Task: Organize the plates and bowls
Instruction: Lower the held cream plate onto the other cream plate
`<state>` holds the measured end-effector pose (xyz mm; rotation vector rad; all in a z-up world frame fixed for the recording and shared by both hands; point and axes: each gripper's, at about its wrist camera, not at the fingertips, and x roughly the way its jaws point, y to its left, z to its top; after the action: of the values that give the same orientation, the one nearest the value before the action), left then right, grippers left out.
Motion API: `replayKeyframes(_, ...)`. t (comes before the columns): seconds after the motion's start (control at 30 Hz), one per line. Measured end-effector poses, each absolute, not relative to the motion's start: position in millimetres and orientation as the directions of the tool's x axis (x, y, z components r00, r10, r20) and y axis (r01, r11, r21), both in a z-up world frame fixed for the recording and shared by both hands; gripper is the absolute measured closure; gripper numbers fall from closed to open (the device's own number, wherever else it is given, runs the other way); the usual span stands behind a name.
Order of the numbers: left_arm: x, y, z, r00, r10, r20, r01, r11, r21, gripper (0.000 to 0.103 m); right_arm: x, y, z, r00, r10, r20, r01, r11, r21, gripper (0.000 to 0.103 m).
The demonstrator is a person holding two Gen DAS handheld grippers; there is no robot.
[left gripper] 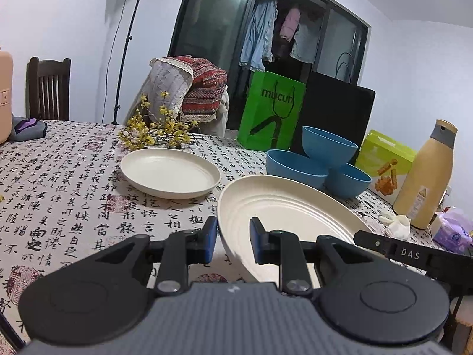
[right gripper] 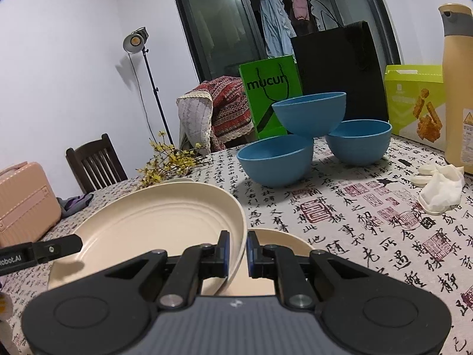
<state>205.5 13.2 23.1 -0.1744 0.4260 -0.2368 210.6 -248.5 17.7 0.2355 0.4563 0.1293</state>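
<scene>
Plates first: one cream plate (left gripper: 283,207) is gripped from both sides and tilted, its far edge raised off the tablecloth (left gripper: 59,177).

Left gripper (left gripper: 231,241): jaws nearly closed, blue pads either side of the plate's near-left rim, pinching it. Left pad sits outside the rim, right pad inside the dish.

Right gripper (right gripper: 237,253): jaws almost fully closed, pads clamped on the thin right edge of the same plate (right gripper: 159,222). The left gripper's finger shows at this view's left edge, on the plate's opposite rim.

Second plate (right gripper: 283,242): directly under and just right of the right gripper's pads, partly hidden by the held plate and the gripper body. Can't tell if the two plates touch.

Third plate (left gripper: 170,171): flat on the tablecloth, ahead and left of the left gripper, apart from the held one.

Bowls: three blue bowls (right gripper: 310,136) ahead of the right gripper, ahead-right of the left. Two sit on the table side by side, the third rests on top across their rims, tilted.

Other stuff:
- yellow flower sprigs (left gripper: 153,130) beyond the third plate
- green bag (left gripper: 272,112) and black bag (left gripper: 337,112) behind the bowls
- tan bottle (left gripper: 425,174) far right, snack box (left gripper: 384,162) beside it
- crumpled white tissue (right gripper: 440,189) right of the right gripper, on the cloth
- pink case (right gripper: 23,204) at far left
</scene>
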Motion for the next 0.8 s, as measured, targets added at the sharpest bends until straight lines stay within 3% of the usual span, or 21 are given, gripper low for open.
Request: replayKeyframes(0.8, 204, -24, 8, 0.855, -0.286, -0.433, 0.243, 0.958, -0.154, 0.079, 206, -283, 9, 0.896, 0.141, -0.422, -0.029, 0.965, 0.262, 0.091)
